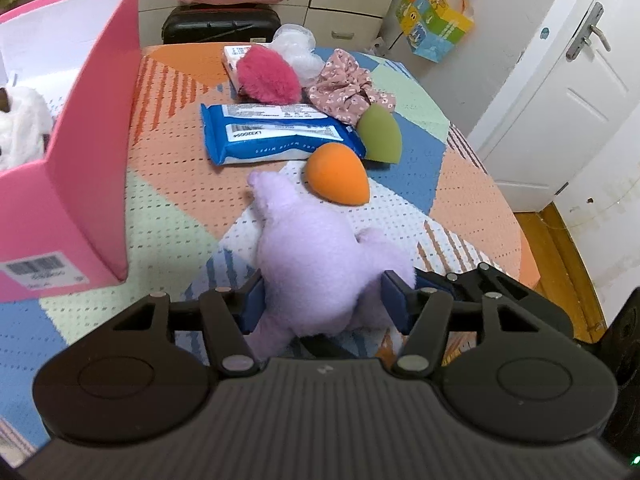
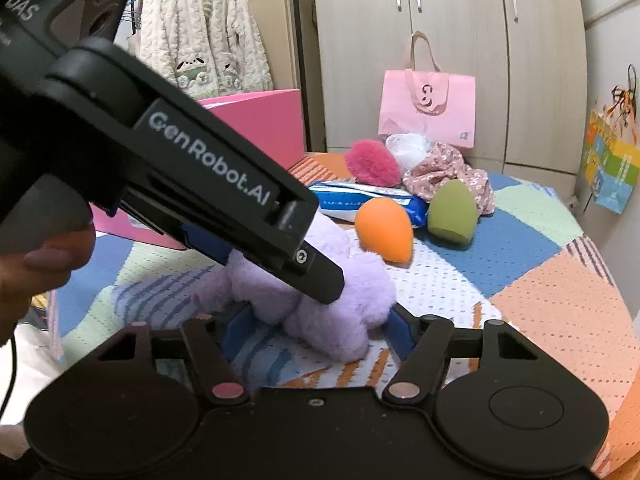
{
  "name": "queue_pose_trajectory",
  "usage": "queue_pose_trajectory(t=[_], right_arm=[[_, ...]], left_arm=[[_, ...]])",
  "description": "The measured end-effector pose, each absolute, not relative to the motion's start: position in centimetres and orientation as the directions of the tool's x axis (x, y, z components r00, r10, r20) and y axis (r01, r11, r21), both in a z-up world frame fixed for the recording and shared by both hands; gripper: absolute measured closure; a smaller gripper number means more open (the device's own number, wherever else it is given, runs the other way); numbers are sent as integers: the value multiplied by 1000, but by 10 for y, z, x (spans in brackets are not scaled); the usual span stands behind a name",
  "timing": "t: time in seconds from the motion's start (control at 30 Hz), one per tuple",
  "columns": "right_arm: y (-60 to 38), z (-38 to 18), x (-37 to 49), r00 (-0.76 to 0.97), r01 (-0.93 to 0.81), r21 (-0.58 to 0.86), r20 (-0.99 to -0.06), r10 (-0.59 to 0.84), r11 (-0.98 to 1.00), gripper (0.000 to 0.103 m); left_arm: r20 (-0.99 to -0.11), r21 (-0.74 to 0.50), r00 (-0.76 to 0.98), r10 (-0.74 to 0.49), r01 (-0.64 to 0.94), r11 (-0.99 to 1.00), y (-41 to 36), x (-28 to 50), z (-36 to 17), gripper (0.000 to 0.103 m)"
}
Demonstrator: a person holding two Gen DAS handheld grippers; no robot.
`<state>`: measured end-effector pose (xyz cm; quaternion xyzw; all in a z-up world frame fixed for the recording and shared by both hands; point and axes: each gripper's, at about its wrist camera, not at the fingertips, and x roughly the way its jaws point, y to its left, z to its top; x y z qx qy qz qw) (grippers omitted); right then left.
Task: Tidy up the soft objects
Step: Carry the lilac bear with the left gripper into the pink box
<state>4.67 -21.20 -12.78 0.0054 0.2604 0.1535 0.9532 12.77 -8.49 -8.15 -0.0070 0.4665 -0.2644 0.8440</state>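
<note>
A purple plush toy (image 1: 316, 256) lies on the patchwork tablecloth (image 1: 168, 208). My left gripper (image 1: 324, 300) has its blue pads pressed on both sides of the toy. In the right wrist view the left gripper (image 2: 280, 256) crosses in front, clamped on the toy (image 2: 352, 288). My right gripper (image 2: 316, 328) is open, its pads wide apart around the toy's near end. An orange sponge (image 1: 338, 174), a green sponge (image 1: 378, 132), a magenta fluffy puff (image 1: 268, 76), a floral scrunchie (image 1: 348, 88) and a blue wipes pack (image 1: 276, 134) lie beyond.
An open pink box (image 1: 80, 168) with something white and fluffy (image 1: 20, 128) inside stands at the left. A pink bag (image 2: 428, 108) stands at the far side before cupboards. The table edge curves at the right, with a white door (image 1: 560, 92) beyond.
</note>
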Motion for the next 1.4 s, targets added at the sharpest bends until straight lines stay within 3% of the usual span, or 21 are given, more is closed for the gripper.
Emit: queue_pose_trajectory(t=[0.3, 0.93, 1.4], right_arm=[[-215, -103, 45, 737, -388, 155, -539, 407, 908, 31], [-150, -32, 35, 584, -594, 126, -612, 533, 795, 30], [-99, 45, 67, 568, -713, 16, -573, 591, 701, 30]], left_arm=[[-799, -278, 374, -471, 464, 841, -64, 113, -63, 45], [-802, -276, 395, -448, 420, 864, 19, 70, -4, 50], [-709, -336, 500, -497, 380, 862, 86, 97, 64, 50]])
